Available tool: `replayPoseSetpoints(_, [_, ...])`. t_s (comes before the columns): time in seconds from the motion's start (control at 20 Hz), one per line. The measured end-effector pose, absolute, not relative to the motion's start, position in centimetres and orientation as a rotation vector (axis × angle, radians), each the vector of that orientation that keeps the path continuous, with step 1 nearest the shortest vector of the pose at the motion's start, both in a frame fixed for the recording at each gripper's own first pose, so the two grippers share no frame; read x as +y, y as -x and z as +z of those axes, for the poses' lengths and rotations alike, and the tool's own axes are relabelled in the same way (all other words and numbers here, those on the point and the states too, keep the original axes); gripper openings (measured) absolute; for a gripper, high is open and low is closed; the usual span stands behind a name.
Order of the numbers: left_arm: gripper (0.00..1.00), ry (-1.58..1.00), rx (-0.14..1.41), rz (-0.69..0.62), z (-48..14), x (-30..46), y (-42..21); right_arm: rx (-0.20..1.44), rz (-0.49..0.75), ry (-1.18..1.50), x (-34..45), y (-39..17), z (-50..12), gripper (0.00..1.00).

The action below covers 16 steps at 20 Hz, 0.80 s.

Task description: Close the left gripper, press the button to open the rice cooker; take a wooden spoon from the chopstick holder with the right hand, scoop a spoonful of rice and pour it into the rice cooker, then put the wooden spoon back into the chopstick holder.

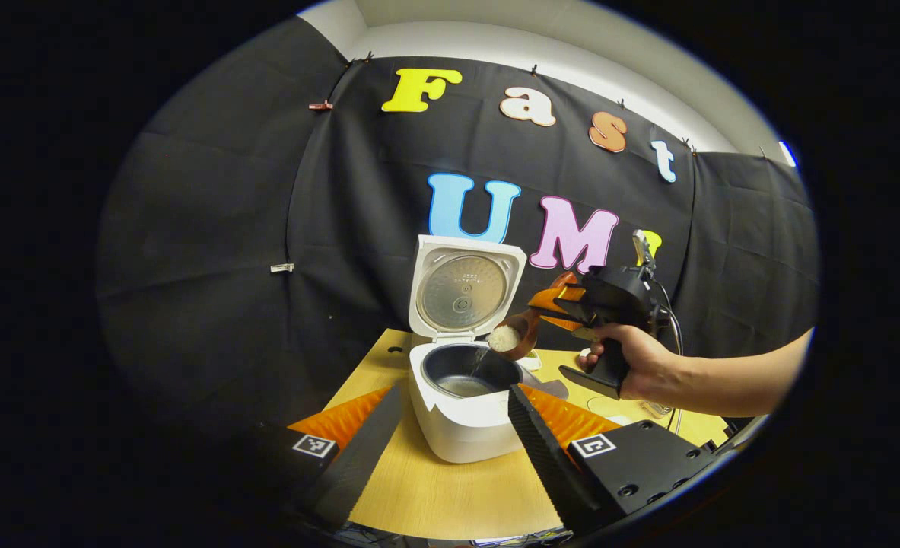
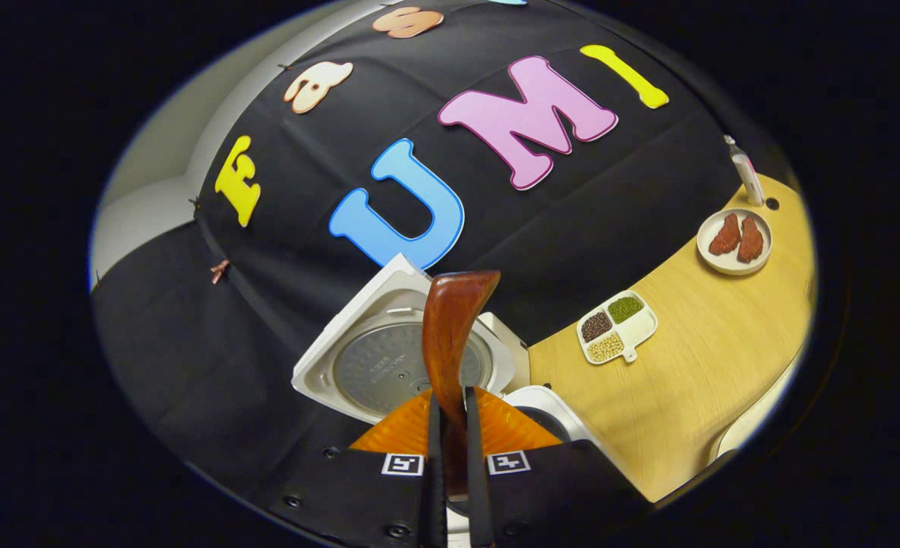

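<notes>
The white rice cooker (image 1: pixel 465 426) stands on the wooden table with its lid (image 1: pixel 465 289) up and the dark inner pot showing. Over the pot's right rim a hand holds my right gripper (image 1: pixel 552 308), shut on a wooden spoon (image 1: pixel 522 331) that is tipped down, and rice (image 1: pixel 503 339) streams from it into the pot. In the right gripper view the spoon (image 2: pixel 450 327) rises from between the fingers of the right gripper (image 2: pixel 452 396), in front of the raised lid (image 2: pixel 389 365). My left gripper (image 1: pixel 456 390) is open, its fingers on either side of the cooker's front.
To the right on the table (image 2: pixel 693 380) lie a divided dish of beans (image 2: pixel 617 326), a round plate with reddish pieces (image 2: pixel 735 242) and a slim bottle (image 2: pixel 746 171) near the far edge. The black cloth wall stands close behind the cooker.
</notes>
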<state>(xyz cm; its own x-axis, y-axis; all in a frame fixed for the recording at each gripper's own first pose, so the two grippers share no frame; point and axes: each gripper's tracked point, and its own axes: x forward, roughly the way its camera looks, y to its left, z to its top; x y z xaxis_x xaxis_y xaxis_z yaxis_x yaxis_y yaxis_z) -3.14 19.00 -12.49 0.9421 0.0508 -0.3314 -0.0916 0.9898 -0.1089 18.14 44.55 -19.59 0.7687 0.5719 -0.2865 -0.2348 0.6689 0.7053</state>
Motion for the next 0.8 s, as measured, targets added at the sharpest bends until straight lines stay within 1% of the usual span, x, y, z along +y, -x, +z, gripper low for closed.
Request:
replayPoseSetpoints(0.15, [0.97,0.134,0.338,0.087,-12.6,19.4,2.8,0.508,0.501,-0.496,45.7,-18.6,-21.0,0.15])
replayPoseSetpoints(0.25, [0.97,0.143,0.344,0.093,-13.1,20.0,3.7,0.494,0.539,-0.349,46.7,-18.4,-21.8,0.15])
replayPoseSetpoints(0.5, [0.97,0.166,0.345,0.103,-13.5,20.7,3.7,0.421,0.637,-0.107,49.3,-18.1,-21.5,0.16])
replayPoseSetpoints(0.65, [0.97,0.169,0.349,0.104,-13.9,20.6,3.7,0.351,0.718,0.055,50.7,-17.6,-20.5,0.16])
replayPoseSetpoints(0.8, [0.97,0.169,0.355,0.097,-14.2,20.5,4.1,0.241,0.799,0.228,52.0,-16.8,-19.0,0.15])
